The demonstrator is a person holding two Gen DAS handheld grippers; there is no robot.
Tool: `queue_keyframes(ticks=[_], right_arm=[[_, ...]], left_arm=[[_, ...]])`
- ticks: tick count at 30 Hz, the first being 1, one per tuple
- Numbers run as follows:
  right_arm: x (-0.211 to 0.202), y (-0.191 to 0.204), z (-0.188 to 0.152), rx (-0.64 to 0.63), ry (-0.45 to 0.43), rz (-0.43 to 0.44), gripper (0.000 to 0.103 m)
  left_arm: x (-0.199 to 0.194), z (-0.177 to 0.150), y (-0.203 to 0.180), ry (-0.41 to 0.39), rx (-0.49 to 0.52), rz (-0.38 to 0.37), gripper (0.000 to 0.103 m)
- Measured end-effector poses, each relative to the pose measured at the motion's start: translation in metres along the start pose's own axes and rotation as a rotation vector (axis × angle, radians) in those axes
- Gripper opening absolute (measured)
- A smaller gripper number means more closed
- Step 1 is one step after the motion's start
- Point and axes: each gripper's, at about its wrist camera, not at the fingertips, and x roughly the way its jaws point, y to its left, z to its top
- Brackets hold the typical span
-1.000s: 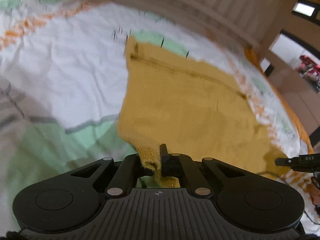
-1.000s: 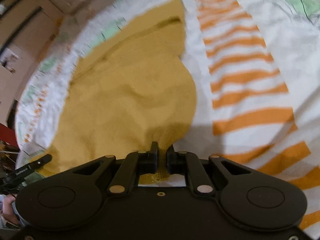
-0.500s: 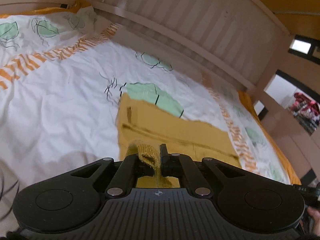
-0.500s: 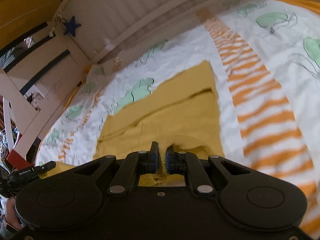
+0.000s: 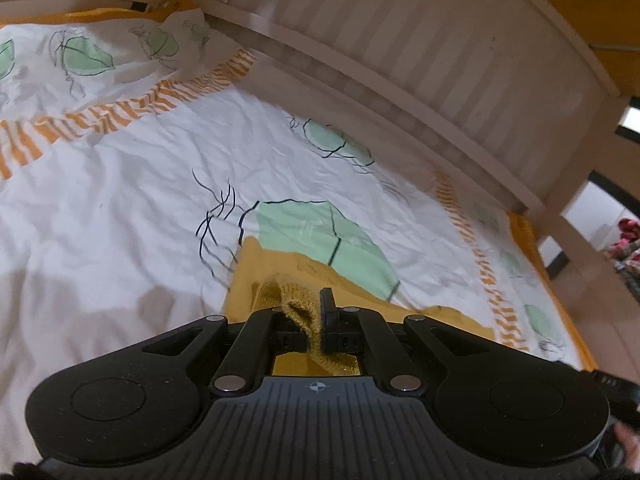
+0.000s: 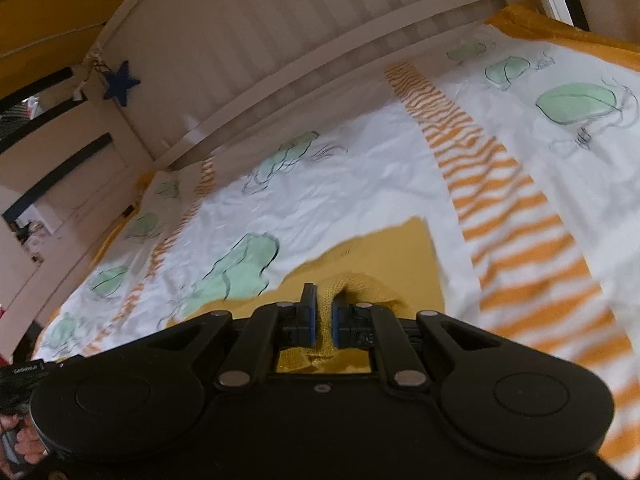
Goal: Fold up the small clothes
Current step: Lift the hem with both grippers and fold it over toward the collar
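Grippers left and right each pinch an edge of a mustard knit garment, lifted above a white bedsheet printed with green leaves and orange stripes. Behind: cream slatted headboard, blue star. Gripper lettering illegible.

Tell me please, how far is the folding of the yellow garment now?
Done: little that shows; no finished fold is visible. In hand: the left gripper and right gripper are each shut on an edge of the garment, lifted above the part lying flat on the sheet. Left: probably to lay the held edge down on the far part, release, and make any further folds.
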Motion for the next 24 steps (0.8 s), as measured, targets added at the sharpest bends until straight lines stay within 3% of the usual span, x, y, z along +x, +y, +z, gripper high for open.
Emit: queue_keyframes(ticks=[11, 24], right_arm=[[0.086, -0.005, 0.012, -0.036, 0.070, -0.118, 0.014], [0.117, -0.021, -0.003, -0.014, 0.070, -0.197, 0.014]], left_arm=[[0.084, 0.006, 0.011, 0.080, 0.041, 0.127, 0.004], [0.125, 0.000, 0.021, 0.116, 0.101, 0.193, 0.008]])
